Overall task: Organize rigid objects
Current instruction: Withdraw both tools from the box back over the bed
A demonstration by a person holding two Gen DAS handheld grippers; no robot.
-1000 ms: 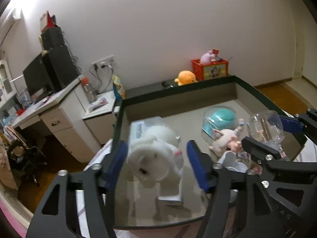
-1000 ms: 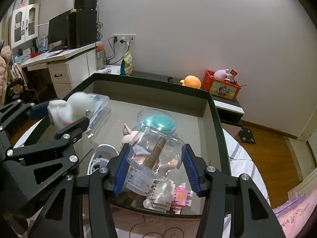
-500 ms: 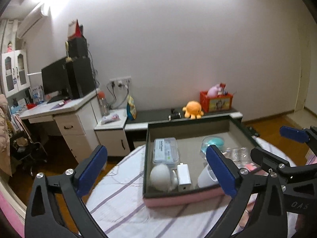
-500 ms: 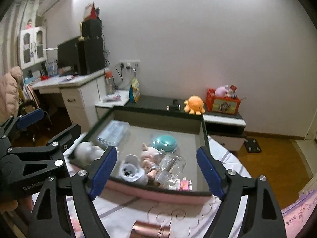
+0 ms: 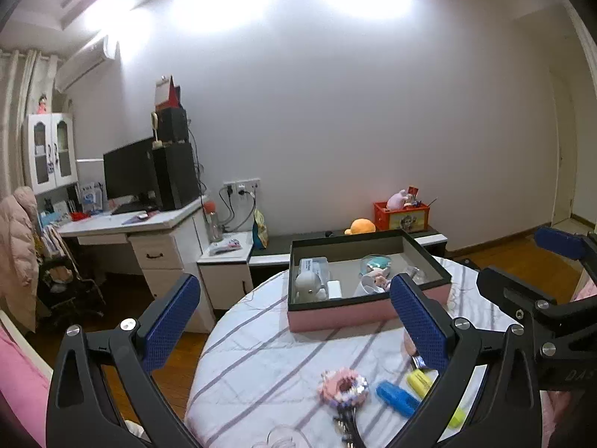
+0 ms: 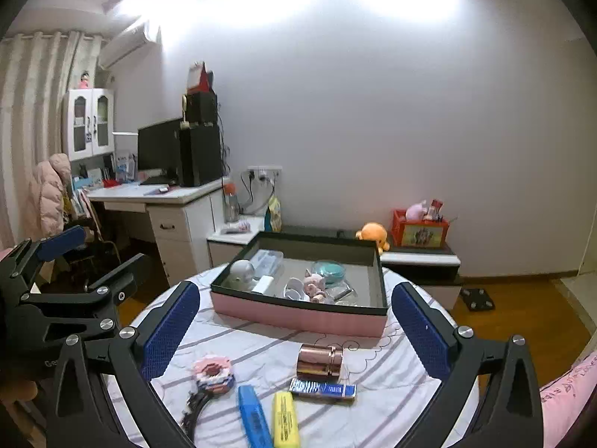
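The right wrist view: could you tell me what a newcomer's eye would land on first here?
Probably the pink box in the middle of the round table, packed with small toys and containers. Next, the loose things on the striped cloth nearer the camera: a copper-coloured cylinder, a blue marker and a yellow marker side by side. The right gripper frames it all, wide open and empty.

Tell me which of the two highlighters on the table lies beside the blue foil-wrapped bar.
The yellow highlighter: its far end nearly meets the bar. The blue highlighter lies on its other side, nearer the pink knitted flower.
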